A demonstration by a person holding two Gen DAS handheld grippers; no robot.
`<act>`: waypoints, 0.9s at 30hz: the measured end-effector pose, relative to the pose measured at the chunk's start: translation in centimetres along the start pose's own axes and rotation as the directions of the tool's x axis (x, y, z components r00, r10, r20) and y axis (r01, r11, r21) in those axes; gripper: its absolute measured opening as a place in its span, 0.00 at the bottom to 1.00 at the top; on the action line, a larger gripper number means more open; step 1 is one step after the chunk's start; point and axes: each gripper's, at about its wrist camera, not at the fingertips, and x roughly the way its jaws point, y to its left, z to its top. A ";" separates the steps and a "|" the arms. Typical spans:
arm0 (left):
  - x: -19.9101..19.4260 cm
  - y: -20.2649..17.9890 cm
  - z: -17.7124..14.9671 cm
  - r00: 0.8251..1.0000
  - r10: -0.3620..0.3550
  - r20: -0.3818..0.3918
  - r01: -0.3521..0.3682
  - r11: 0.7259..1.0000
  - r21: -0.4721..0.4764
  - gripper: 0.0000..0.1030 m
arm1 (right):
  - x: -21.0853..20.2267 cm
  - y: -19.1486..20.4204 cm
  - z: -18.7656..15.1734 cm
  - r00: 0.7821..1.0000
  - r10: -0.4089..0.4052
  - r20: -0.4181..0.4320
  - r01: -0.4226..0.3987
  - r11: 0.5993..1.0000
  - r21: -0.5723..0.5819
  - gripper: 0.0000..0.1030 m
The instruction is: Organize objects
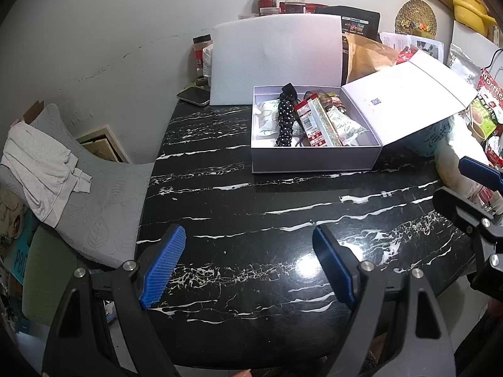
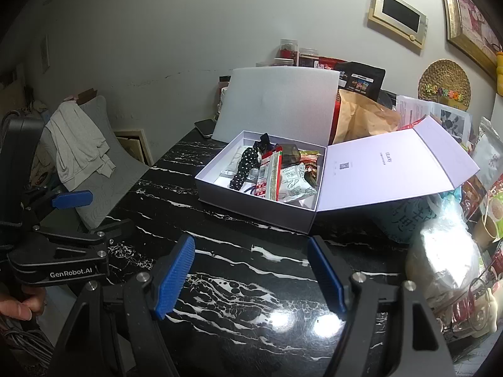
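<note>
An open white box [image 1: 314,157] [image 2: 251,207] sits on the black marble table, its lid [image 1: 405,103] [image 2: 393,169] folded back to the right. Inside lie a black polka-dot cloth [image 1: 284,119] [image 2: 243,169], a red and white packet [image 1: 312,122] [image 2: 267,176] and pale sachets [image 1: 344,124] [image 2: 295,182]. My left gripper [image 1: 248,264] is open and empty over the bare table, well short of the box. My right gripper [image 2: 251,276] is open and empty too, in front of the box. The left gripper also shows at the left of the right wrist view [image 2: 72,210].
A white foam sheet [image 1: 276,56] [image 2: 276,103] leans on the wall behind the box, a phone [image 1: 193,95] beside it. Jars, bags and packets crowd the back and right side [image 2: 440,251]. A grey cushion with a cloth [image 1: 63,169] lies left of the table.
</note>
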 end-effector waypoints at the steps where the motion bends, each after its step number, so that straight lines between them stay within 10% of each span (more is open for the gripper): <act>1: 0.0 0.0 0.0 1.000 0.000 -0.001 0.000 1.000 0.000 0.80 | 0.0 0.0 0.0 1.000 0.000 0.000 0.000 1.000 0.000 0.72; 27: -0.4 -1.1 -0.7 1.000 -0.018 -0.010 0.018 0.999 0.028 0.81 | -0.8 -0.4 -0.7 1.000 -0.019 -0.006 0.019 1.000 0.013 0.72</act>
